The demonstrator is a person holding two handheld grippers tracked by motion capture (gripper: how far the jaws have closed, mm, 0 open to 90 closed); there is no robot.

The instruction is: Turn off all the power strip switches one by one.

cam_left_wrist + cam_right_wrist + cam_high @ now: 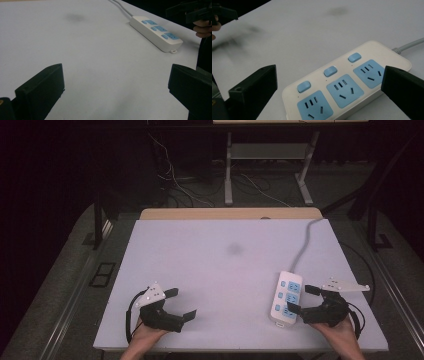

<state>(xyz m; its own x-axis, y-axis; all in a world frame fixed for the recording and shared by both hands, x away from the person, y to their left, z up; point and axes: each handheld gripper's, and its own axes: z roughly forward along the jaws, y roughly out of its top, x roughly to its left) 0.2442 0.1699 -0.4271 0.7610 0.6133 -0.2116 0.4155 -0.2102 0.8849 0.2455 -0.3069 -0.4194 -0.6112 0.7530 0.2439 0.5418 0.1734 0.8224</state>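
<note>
Power strip (287, 299) lengthwise away from person, cable (305, 241) at far end; both grippers' jaws apart, empty.

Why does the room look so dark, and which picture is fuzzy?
High view: the white table is lit, the floor around it dim. Right gripper view: the power strip is sharp, but the table's far left is smeared with blur. Left gripper view: soft grey shadow under the left tool.

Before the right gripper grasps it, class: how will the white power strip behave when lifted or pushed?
The power strip looks like a rigid plastic block, so it probably stays stiff. Its flat base should slide, not roll. The trailing grey cable will likely drag and swing one end.
</note>
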